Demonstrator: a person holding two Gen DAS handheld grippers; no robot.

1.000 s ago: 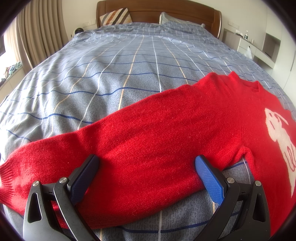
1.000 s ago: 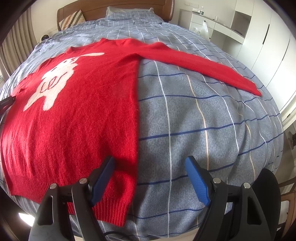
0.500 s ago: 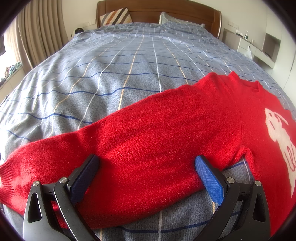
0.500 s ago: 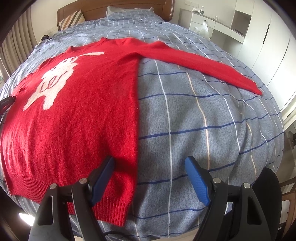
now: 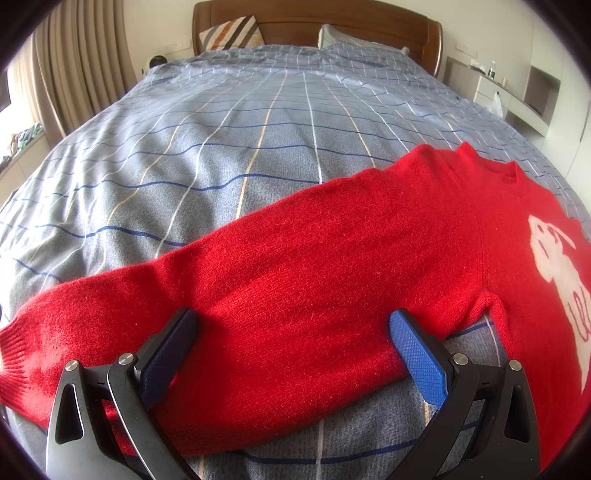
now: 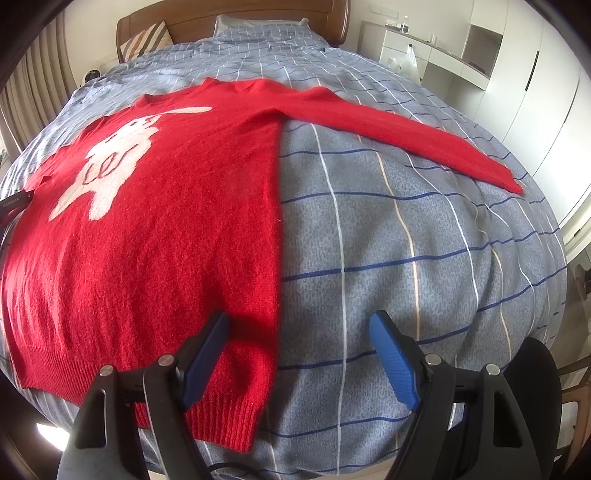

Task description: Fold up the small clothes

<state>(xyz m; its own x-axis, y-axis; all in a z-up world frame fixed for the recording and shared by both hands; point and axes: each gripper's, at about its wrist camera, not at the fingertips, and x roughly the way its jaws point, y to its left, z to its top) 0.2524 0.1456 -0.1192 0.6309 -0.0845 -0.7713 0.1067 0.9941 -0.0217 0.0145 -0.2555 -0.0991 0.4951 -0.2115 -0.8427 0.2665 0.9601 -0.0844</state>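
A red knitted sweater (image 6: 166, 221) with a white animal figure (image 6: 110, 162) lies flat, front up, on the bed. In the left wrist view one sleeve (image 5: 258, 295) stretches to the left, and my left gripper (image 5: 291, 328) hovers open over its middle, jaws wide on either side. In the right wrist view my right gripper (image 6: 299, 332) stands open above the sweater's lower right corner, its left finger over the hem, its right finger (image 6: 391, 362) over bare bedding. The other sleeve (image 6: 406, 136) reaches out to the right.
A grey-blue checked bedspread (image 6: 406, 258) covers the whole bed. A wooden headboard (image 5: 314, 18) and pillows (image 5: 229, 33) are at the far end. Curtains (image 5: 74, 74) hang on the left, white cupboards (image 6: 517, 92) stand on the right. The bed's near edge drops off below the grippers.
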